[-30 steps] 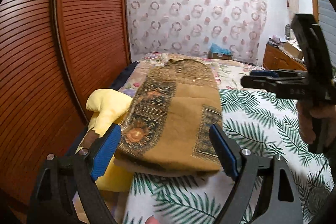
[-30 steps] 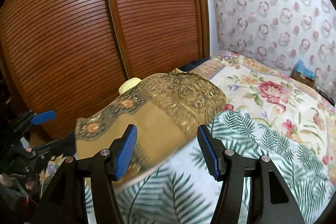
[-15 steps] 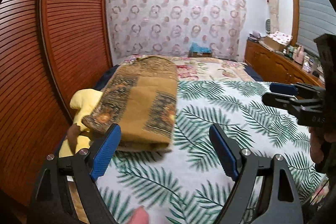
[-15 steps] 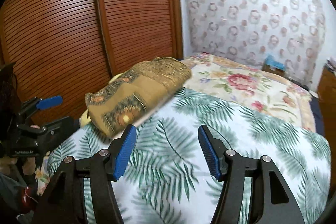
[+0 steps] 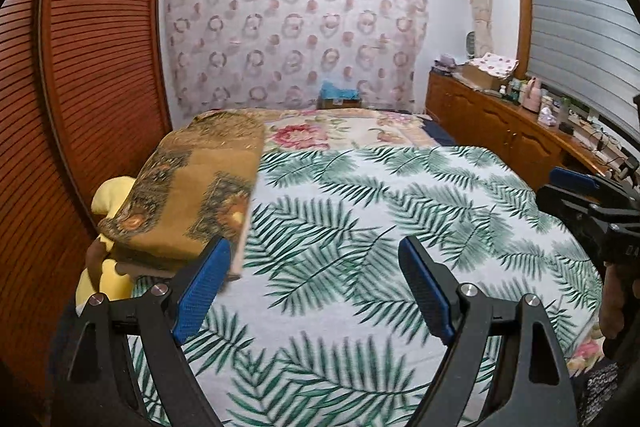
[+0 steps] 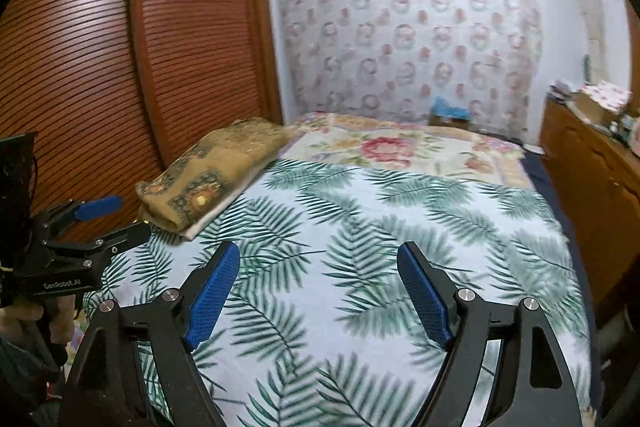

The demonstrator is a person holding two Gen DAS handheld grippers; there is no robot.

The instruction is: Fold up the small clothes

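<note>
Holding both your grippers, left (image 5: 314, 289) and right (image 6: 318, 293), spread, empty | folded cloth (image 5: 192, 203) left of frame, beyond left finger (image 5: 200, 295)

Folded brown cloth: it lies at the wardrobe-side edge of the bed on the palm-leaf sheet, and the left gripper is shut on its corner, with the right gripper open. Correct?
Not quite. The left gripper is open and holds nothing; the left wrist view shows its pads apart, over the sheet. The cloth does lie folded at the wardrobe-side edge, and the right gripper is open.
</note>
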